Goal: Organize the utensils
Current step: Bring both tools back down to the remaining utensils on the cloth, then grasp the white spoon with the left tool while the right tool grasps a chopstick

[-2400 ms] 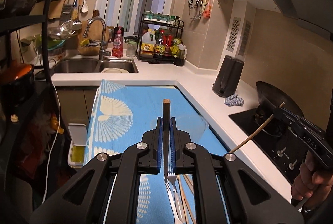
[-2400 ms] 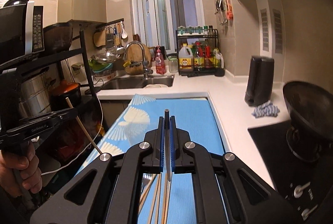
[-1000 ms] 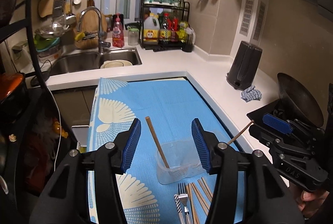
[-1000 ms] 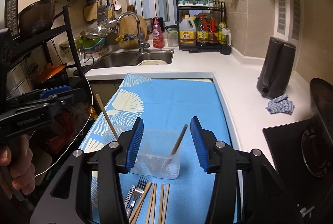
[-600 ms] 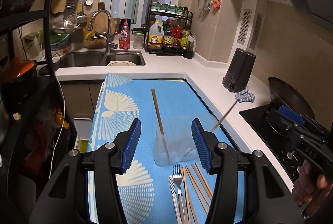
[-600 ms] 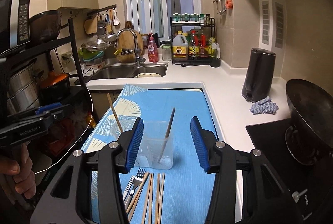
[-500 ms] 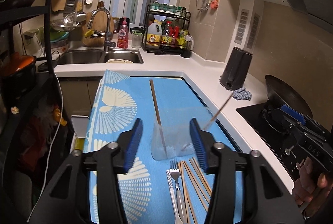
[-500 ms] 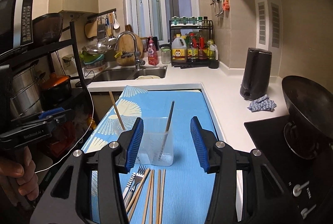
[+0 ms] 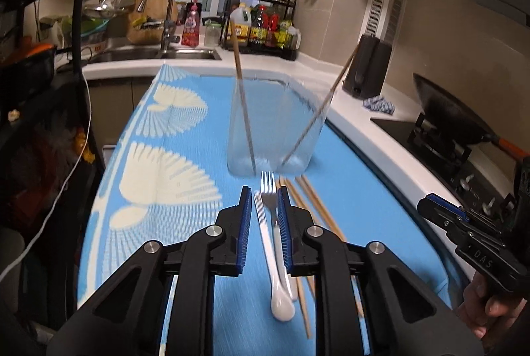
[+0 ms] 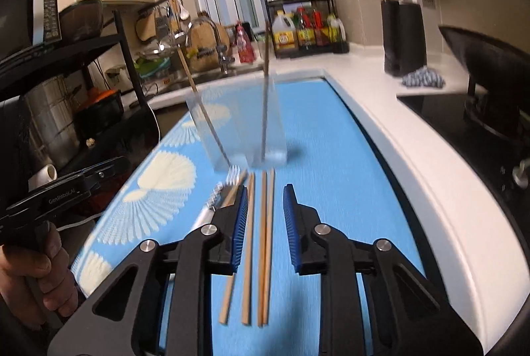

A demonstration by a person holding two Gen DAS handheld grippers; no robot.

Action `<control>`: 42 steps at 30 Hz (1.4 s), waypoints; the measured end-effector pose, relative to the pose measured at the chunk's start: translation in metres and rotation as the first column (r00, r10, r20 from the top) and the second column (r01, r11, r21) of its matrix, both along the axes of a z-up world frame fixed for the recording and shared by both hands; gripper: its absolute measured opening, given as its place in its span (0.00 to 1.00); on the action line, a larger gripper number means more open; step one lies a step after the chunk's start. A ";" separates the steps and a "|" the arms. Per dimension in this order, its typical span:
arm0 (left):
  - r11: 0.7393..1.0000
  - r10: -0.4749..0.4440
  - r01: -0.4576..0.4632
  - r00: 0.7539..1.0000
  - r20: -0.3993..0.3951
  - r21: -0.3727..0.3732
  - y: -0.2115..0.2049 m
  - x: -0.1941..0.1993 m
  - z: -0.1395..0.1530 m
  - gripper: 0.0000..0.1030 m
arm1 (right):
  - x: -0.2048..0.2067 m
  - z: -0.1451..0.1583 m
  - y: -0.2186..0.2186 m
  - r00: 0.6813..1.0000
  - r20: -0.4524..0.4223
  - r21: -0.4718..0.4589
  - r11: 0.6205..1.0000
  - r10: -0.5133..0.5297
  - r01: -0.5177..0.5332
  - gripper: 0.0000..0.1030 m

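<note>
A clear plastic cup stands on the blue mat with two chopsticks leaning in it; it also shows in the right wrist view. Before it lie a fork, a white striped knife and several loose chopsticks. My left gripper is open, low over the fork and knife, one finger either side of them. My right gripper is open, low over the loose chopsticks, two of which lie between its fingers.
A white counter borders the mat on the right, with a black hob and wok, a black kettle and a rag. A sink and a bottle rack stand behind. A dark shelf rack stands on the left.
Both grippers let go of a chopstick into the cup. Both then dropped low and forward over the utensils on the mat, fingers narrower but still open.
</note>
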State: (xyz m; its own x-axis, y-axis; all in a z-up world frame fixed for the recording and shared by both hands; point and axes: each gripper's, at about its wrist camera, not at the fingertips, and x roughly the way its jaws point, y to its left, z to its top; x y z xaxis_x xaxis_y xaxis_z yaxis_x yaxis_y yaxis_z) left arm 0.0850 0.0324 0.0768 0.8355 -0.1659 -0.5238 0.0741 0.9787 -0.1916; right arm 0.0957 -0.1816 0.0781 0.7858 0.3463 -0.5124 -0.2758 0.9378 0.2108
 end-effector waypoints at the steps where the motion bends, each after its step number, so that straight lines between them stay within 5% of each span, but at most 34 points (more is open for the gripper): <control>1: 1.000 0.003 -0.003 1.000 -0.006 0.007 0.000 -0.003 -0.007 0.15 | -0.002 -0.007 0.000 1.000 -0.009 -0.002 1.000 -0.002 0.002 0.21; 11: 0.999 -0.021 0.017 0.996 -0.088 -0.043 -0.003 -0.029 -0.069 0.09 | -0.007 -0.058 -0.005 0.990 -0.136 0.012 1.000 0.021 -0.020 0.20; 23: 0.995 -0.067 0.059 0.992 -0.104 -0.075 -0.026 -0.033 -0.081 0.09 | -0.003 -0.088 0.015 0.979 -0.199 -0.068 0.996 0.040 -0.054 0.20; 35: 0.997 0.012 -0.023 0.989 -0.149 -0.074 -0.024 -0.022 -0.090 0.11 | -0.009 -0.087 0.027 0.986 -0.165 -0.186 0.980 0.035 -0.065 0.19; 39: 0.997 0.034 -0.044 0.985 -0.167 -0.057 -0.025 -0.020 -0.091 0.25 | -0.010 -0.088 0.024 0.986 -0.161 -0.183 0.981 0.032 -0.062 0.17; 42: 0.998 0.043 -0.049 0.986 -0.163 -0.033 -0.028 -0.021 -0.092 0.26 | -0.009 -0.088 0.025 0.987 -0.161 -0.181 0.982 0.031 -0.061 0.17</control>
